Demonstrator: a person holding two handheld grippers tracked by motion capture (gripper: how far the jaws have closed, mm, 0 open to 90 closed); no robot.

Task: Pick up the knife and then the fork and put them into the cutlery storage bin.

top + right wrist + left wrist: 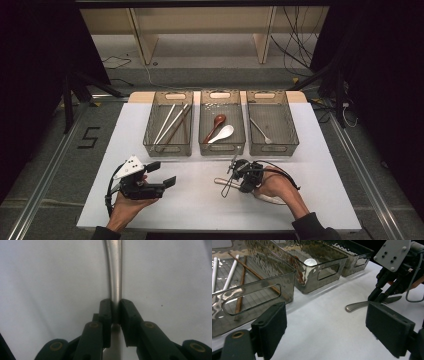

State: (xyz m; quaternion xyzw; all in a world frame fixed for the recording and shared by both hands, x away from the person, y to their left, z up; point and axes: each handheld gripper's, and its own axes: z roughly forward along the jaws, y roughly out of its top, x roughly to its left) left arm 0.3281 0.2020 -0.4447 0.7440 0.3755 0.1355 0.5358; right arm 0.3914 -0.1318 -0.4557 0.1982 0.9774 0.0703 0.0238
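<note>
The right gripper (115, 312), low in the frame, was pinched on the metal handle (114, 270), best lifted level; the left gripper (325, 327) was spread wide.

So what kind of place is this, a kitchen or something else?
Probably a lab or recording workspace, not a kitchen: a white table with three clear sorting bins, loose cables on the floor behind, and dark curtains at the sides.

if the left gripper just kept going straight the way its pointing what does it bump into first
Probably the metal utensil's handle lying on the white table, with the right gripper clamped on it just behind. The left gripper is open; depth is hard to judge.
</note>
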